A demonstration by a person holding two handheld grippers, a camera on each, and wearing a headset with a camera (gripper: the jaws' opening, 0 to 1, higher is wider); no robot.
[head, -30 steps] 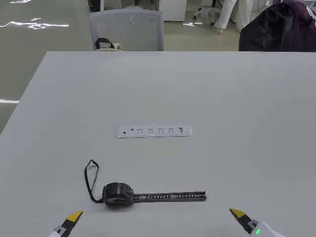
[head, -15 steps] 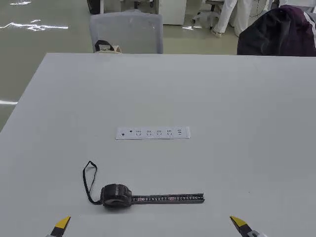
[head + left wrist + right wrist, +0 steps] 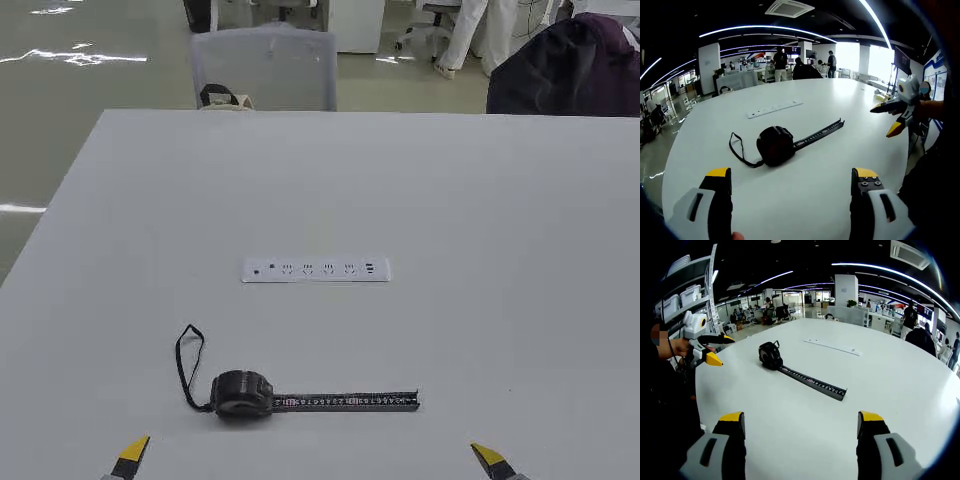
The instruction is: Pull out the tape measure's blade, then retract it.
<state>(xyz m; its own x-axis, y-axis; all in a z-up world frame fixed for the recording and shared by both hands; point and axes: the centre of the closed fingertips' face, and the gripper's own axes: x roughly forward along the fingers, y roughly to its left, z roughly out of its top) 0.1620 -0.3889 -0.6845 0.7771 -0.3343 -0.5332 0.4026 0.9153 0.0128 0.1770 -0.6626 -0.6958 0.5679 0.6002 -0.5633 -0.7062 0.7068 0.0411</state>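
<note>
Your tape measure (image 3: 240, 393) lies on the tabletop (image 3: 500, 200) near its front edge, just ahead of you. It sits between the two grippers and neither touches it. Its blade (image 3: 345, 402) is out, lying flat and running from the case toward your right, and the carry strap (image 3: 186, 362) loops off the other side. So the pull-out half of the task looks done. The retraction is what's left: you have to take hold of the case and let the blade run in.

Your left gripper (image 3: 792, 173) hangs in front of the case with its fingers (image 3: 719, 172) spread wide and holding nothing. Your right gripper (image 3: 800, 416) faces the blade's end hook, its fingers equally wide and empty.

There is one tape measure, one blade, one strap, one white power strip (image 3: 316, 269) farther back at mid-table, and two grippers.
</note>
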